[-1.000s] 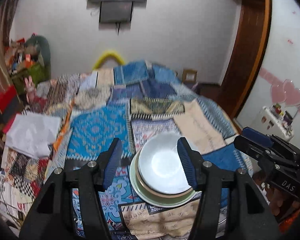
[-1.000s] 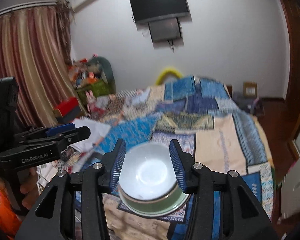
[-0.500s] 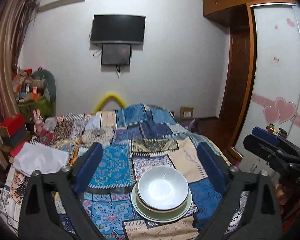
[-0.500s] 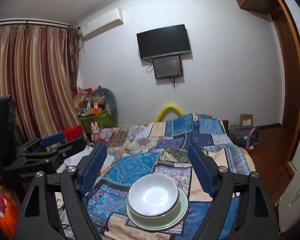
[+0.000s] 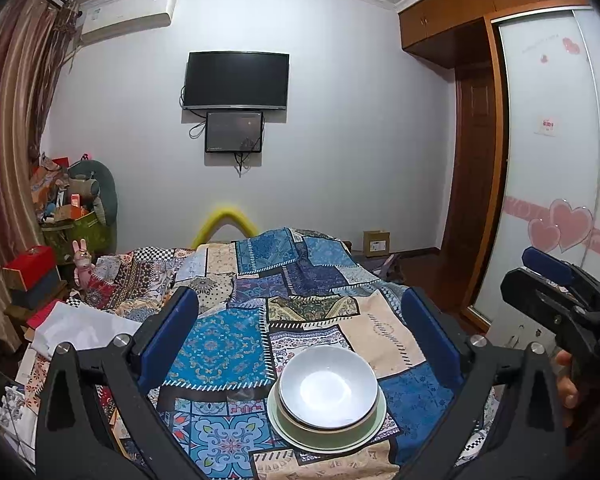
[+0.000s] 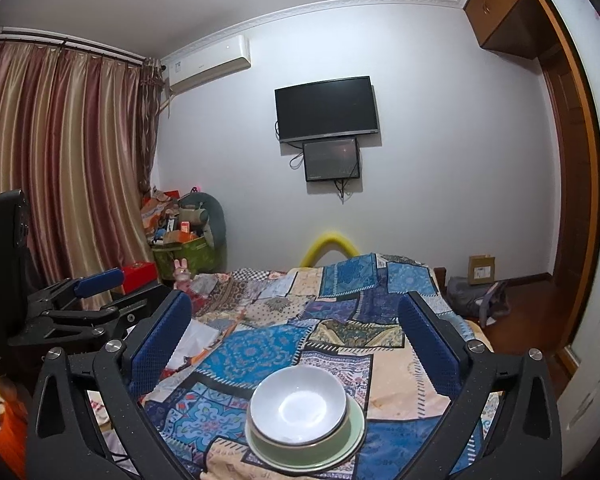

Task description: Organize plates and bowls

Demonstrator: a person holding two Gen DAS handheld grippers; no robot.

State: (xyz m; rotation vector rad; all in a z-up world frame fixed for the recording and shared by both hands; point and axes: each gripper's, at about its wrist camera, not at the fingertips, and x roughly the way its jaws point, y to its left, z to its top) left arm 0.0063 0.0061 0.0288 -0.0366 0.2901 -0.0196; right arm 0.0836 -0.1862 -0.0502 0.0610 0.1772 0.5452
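Observation:
A white bowl [image 5: 327,388] sits nested in a second bowl on a pale green plate [image 5: 286,426], all stacked on the patchwork quilt [image 5: 228,352]. My left gripper [image 5: 298,308] hovers behind and above the stack. Its jaws are opening wide, with nothing between the blue pads. In the right wrist view the same white bowl [image 6: 298,404] and green plate [image 6: 356,428] lie below my right gripper [image 6: 294,308]. That gripper's jaws are also opening and hold nothing. Each gripper appears in the other's view, the right gripper [image 5: 538,276] at the right edge and the left gripper [image 6: 110,295] at the left edge.
The quilt covers a bed that reaches to the far wall. White sheets [image 5: 80,328] lie at its left side, by a red box [image 5: 30,266] and piled clutter [image 5: 74,208]. A wardrobe with a sliding door [image 5: 548,200] stands on the right. A hand [image 5: 568,384] grips the right tool.
Both grippers flanked the white bowl a second ago. They have since opened wide and drawn back and up. The stack rests unmoved on the quilt.

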